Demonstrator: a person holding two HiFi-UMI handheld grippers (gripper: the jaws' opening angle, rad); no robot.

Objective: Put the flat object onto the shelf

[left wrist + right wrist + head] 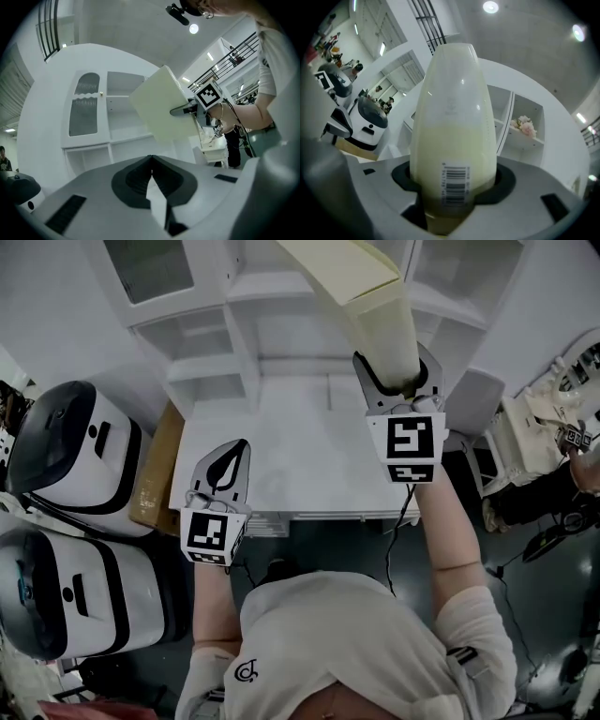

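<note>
One flat object [375, 306] is under inspection: a pale cream panel, smooth and faintly glossy, rounded at its far end. A barcode label [454, 183] sits near its gripped end.

Location: the panel is off the white table [291, 465], raised and tilted toward the white shelf unit [244, 362]. In the head view its far end lies over the upper compartments; whether it touches the shelf cannot be told.

The right gripper [398, 381] is clamped on the panel's near end, with a jaw pressing on each side. The left gripper [230, 460] is low over the table's left part, jaws together with nothing between them.

Containers: the shelf unit is divided into several white compartments. One of them holds a bunch of pink flowers [524, 125], as seen in the right gripper view. In the left gripper view, a door with a grey arched panel [84, 110] closes a left compartment.

Left of the table stand a brown cardboard box [155, 470] and two white-and-black machines [75, 460].
</note>
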